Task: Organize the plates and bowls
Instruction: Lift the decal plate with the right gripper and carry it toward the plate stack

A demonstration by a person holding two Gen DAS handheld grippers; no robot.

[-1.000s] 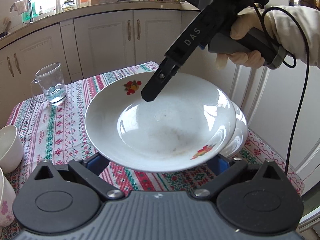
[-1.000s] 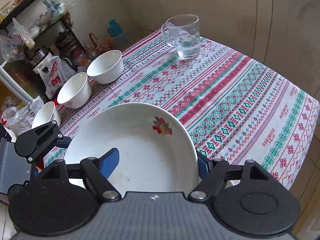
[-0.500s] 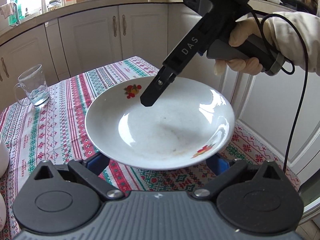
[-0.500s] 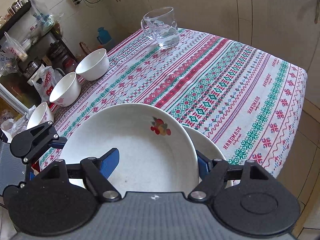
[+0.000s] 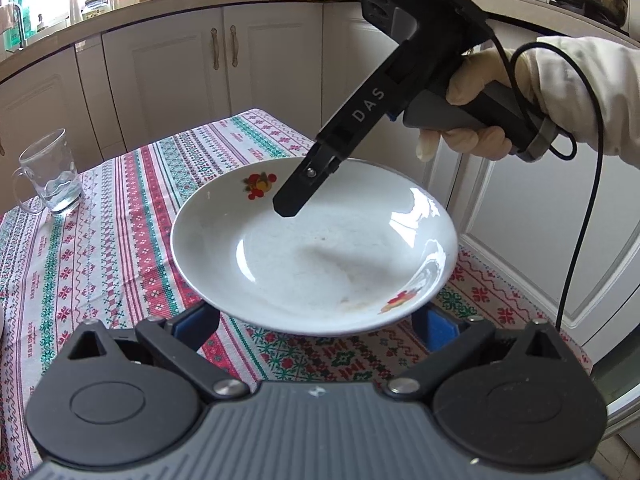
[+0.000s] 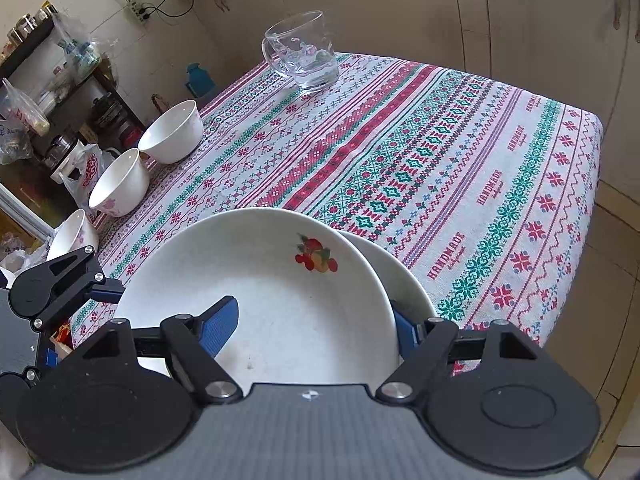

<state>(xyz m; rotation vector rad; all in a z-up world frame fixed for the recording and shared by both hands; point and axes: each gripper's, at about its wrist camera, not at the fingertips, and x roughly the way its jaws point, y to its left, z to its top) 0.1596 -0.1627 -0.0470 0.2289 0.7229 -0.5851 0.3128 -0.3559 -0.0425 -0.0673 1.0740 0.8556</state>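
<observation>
A white plate with fruit prints (image 5: 316,248) is lifted above the table. My right gripper (image 6: 316,328) is shut on its rim, one finger (image 5: 296,196) inside, one under; the plate fills the right wrist view (image 6: 264,296). My left gripper (image 5: 316,320) is open, its blue pads wide apart under the plate's near edge. A second white plate (image 6: 400,280) lies on the table beneath, showing only in the right wrist view. Three white bowls (image 6: 172,132) (image 6: 120,188) (image 6: 74,234) stand in a row along the table's left edge.
A glass mug (image 6: 304,54) (image 5: 50,174) with a little water stands at the far side of the patterned tablecloth (image 6: 460,168). White cabinets (image 5: 224,72) stand beyond the table. Cluttered shelves and bags (image 6: 44,92) are beside the bowls.
The lifted plate and both grippers have shifted across the table away from the mug. The lower plate has come out from under it in the right wrist view.
</observation>
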